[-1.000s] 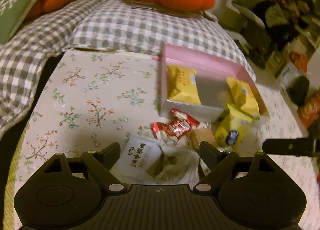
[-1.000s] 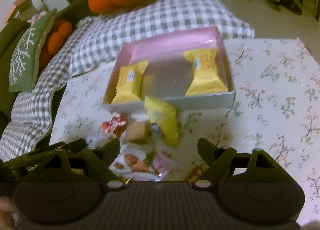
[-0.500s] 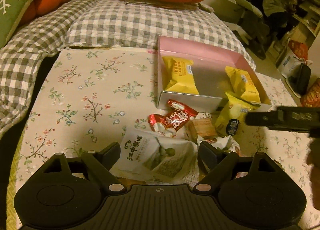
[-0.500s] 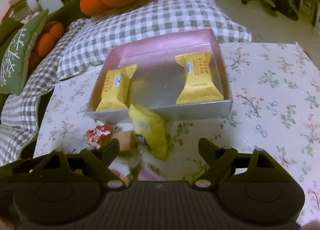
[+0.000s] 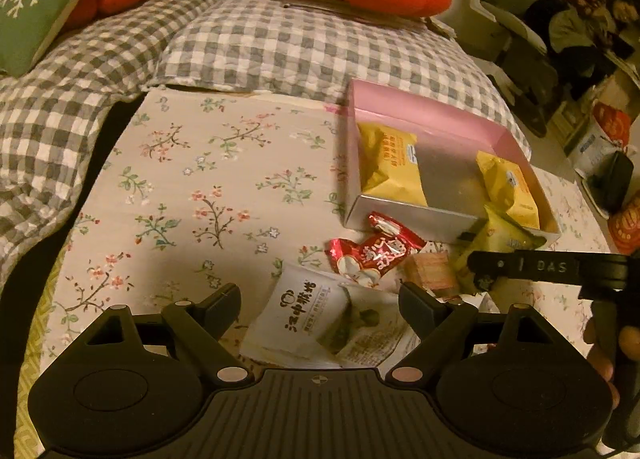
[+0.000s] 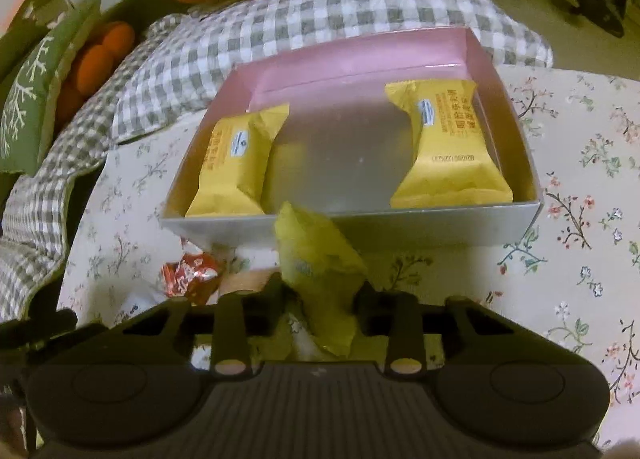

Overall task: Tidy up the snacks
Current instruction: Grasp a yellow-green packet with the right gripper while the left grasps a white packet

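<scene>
Since a second ago my right gripper sank, its jaws just closing onto the yellow packet. Left gripper hangs released. I'd lift clear over the box wall.

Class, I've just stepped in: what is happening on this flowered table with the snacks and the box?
A person is sorting snacks with a hand-held gripper in each hand. The right gripper has just been closing and now pinches a yellow snack packet lying just in front of the pink box, which already holds two similar yellow packets. The left gripper hangs open over a white packet; a red wrapper lies loose nearby.
</scene>
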A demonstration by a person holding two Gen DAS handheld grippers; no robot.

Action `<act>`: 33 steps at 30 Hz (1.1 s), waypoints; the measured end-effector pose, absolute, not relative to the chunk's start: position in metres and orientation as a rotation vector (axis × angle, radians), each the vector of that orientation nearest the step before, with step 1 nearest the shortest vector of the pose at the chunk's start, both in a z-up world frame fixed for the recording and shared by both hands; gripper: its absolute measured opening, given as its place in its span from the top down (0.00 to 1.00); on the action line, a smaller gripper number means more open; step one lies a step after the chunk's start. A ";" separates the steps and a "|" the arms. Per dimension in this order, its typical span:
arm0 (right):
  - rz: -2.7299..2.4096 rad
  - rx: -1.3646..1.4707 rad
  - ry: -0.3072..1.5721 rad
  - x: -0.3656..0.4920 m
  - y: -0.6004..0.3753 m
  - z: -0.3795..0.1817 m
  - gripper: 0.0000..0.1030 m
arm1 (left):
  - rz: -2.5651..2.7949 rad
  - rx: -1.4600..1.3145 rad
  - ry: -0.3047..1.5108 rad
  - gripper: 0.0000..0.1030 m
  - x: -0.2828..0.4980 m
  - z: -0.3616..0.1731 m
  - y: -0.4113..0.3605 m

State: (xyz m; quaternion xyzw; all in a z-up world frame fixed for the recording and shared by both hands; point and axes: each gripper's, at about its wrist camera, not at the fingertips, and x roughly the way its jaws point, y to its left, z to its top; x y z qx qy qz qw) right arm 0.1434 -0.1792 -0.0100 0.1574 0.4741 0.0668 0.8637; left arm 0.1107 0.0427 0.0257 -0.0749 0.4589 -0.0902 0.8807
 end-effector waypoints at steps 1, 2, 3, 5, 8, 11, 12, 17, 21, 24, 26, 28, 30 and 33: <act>0.136 0.326 0.989 0.142 -0.179 -0.007 0.71 | -0.189 -0.161 0.957 0.15 0.110 0.026 0.044; 0.135 0.327 0.986 0.141 -0.179 -0.003 0.71 | -0.189 -0.162 0.958 0.15 0.111 0.026 0.044; 0.138 0.334 0.985 0.140 -0.179 -0.001 0.72 | -0.187 -0.161 0.959 0.15 0.111 0.025 0.045; 0.140 0.344 0.990 0.137 -0.180 0.004 0.72 | -0.179 -0.162 0.965 0.15 0.112 0.025 0.046; 0.140 0.351 0.995 0.134 -0.179 0.010 0.73 | -0.197 -0.167 0.962 0.15 0.110 0.025 0.045; 0.135 0.348 0.976 0.130 -0.180 0.017 0.73 | -0.258 -0.136 0.948 0.15 0.106 0.028 0.034; 0.131 0.350 0.970 0.129 -0.181 0.019 0.73 | -0.274 -0.121 0.947 0.15 0.104 0.027 0.030; 0.124 0.386 0.950 0.124 -0.190 0.027 0.73 | -0.334 -0.075 0.964 0.15 0.100 0.022 0.016; 0.128 0.395 0.920 0.119 -0.193 0.035 0.73 | -0.386 -0.023 0.958 0.17 0.094 0.020 0.003; 0.136 0.397 0.913 0.118 -0.192 0.038 0.73 | -0.411 0.000 0.953 0.17 0.092 0.019 -0.004; 0.136 0.398 0.918 0.118 -0.192 0.037 0.73 | -0.428 0.012 0.961 0.17 0.093 0.016 -0.008; 0.135 0.403 0.922 0.118 -0.192 0.037 0.73 | -0.433 0.032 0.975 0.17 0.096 0.010 -0.014; 0.130 0.407 0.921 0.118 -0.194 0.037 0.73 | -0.431 0.067 0.983 0.19 0.098 0.003 -0.020; 0.125 0.417 0.916 0.117 -0.196 0.039 0.73 | -0.419 0.100 0.982 0.30 0.099 -0.003 -0.026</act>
